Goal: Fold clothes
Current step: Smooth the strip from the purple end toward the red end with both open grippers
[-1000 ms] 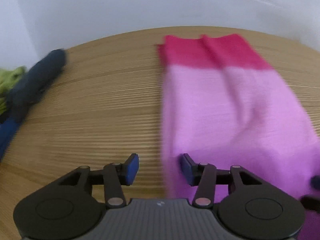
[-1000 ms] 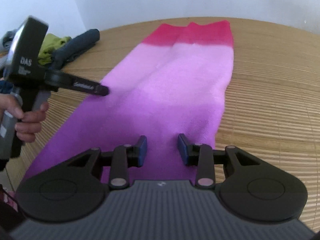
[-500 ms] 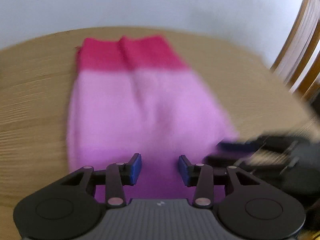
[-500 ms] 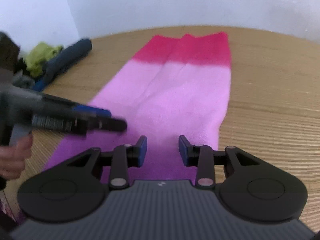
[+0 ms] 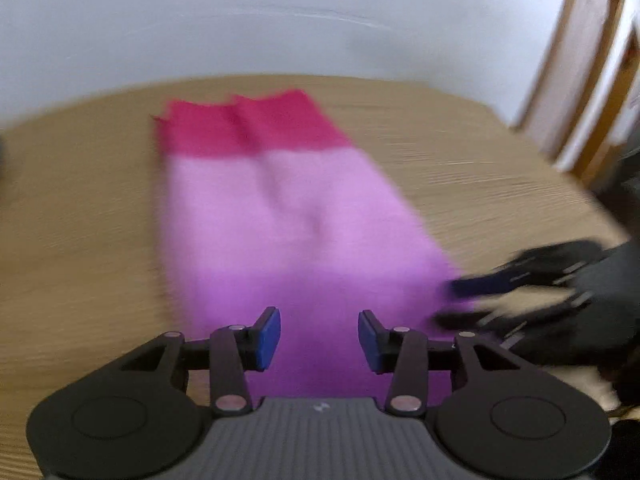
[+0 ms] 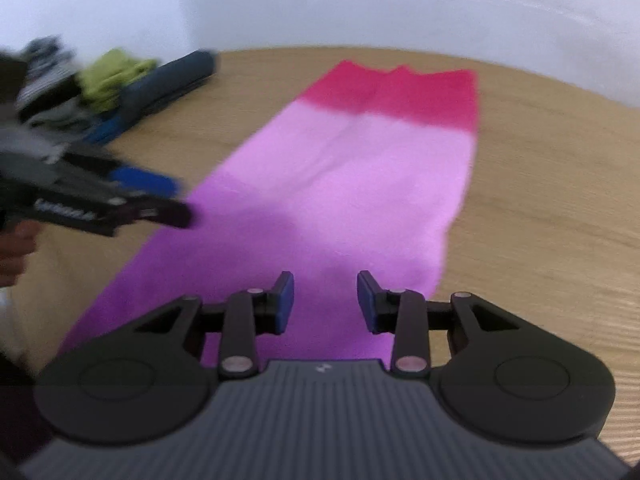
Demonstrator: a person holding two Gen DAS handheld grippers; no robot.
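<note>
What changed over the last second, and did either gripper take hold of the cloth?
The left gripper swung from the pink cloth's left edge to over its near end, jaws just opening, nothing between them. The right gripper is open too. The cloth stayed flat on the table, ungripped.

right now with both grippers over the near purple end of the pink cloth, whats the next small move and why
Probably lower both grippers onto the near purple edge and pinch it. The cloth lies flat and lengthwise on the table, red end farthest away. The left gripper and right gripper hover open with nothing between their jaws; the left's jaws have just opened further.
</note>
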